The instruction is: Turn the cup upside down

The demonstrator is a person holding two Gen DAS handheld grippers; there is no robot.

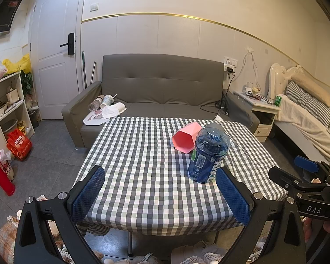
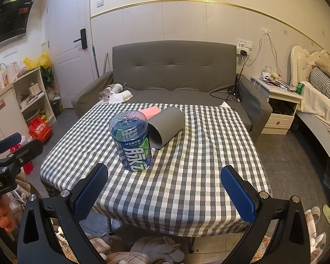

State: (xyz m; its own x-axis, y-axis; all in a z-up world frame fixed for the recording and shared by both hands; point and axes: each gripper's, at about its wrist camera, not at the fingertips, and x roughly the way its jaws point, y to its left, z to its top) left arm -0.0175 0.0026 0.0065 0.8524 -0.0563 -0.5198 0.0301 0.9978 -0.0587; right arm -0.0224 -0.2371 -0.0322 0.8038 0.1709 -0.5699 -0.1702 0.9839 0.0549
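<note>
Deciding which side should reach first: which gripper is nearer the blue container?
Left, narrowly. The left gripper has the blue container just beyond its right finger. The right gripper sees it farther ahead, toward its left finger.

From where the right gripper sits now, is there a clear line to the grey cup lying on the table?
Probably yes. The right gripper is open, and the grey cup lies on its side ahead with its mouth toward it. Only the blue bottle, just left of the cup, crowds that side.
</note>
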